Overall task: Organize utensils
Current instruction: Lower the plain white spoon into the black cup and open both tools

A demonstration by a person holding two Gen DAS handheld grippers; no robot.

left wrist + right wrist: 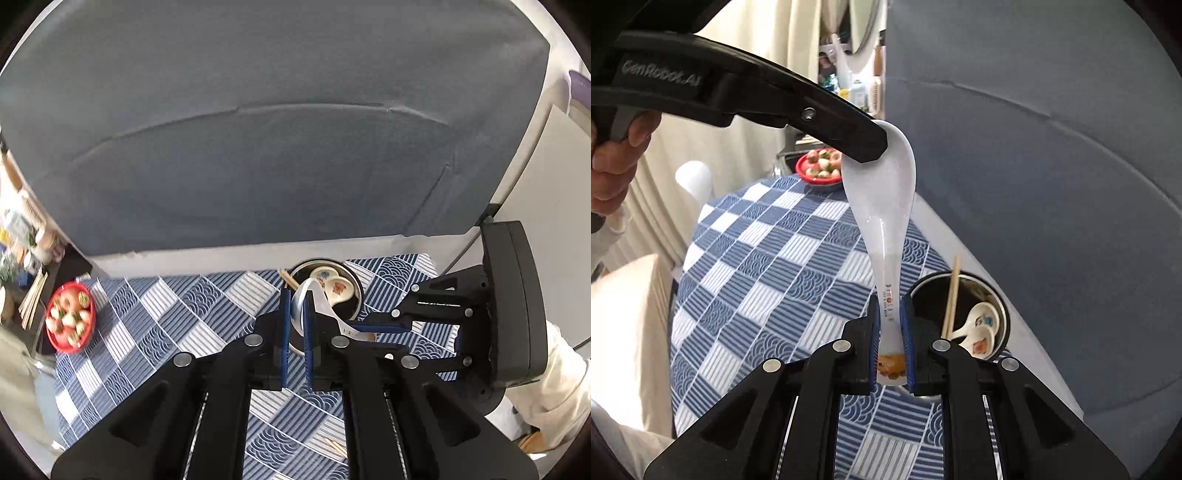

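Right claw [891,332] pinches white spoon [882,206] handle; left claw [296,314] pinches its bowl end, above cup [1001,317].

- "GenRobot.AI" in raised grey letters on the black body of the left gripper [875,144], upper left of the right wrist view.
- Small vertical print on the handle of the white spoon [886,221], just above the blue pads: a line of spaced coloured capitals, possibly "DTTOSAI", too small to read surely; a finer second line beside it, illegible.
- Same spoon [321,302] in the left wrist view: faint marks on the handle near the right gripper [373,328], unreadable.
- No other readable text, numbers or signs in either view.
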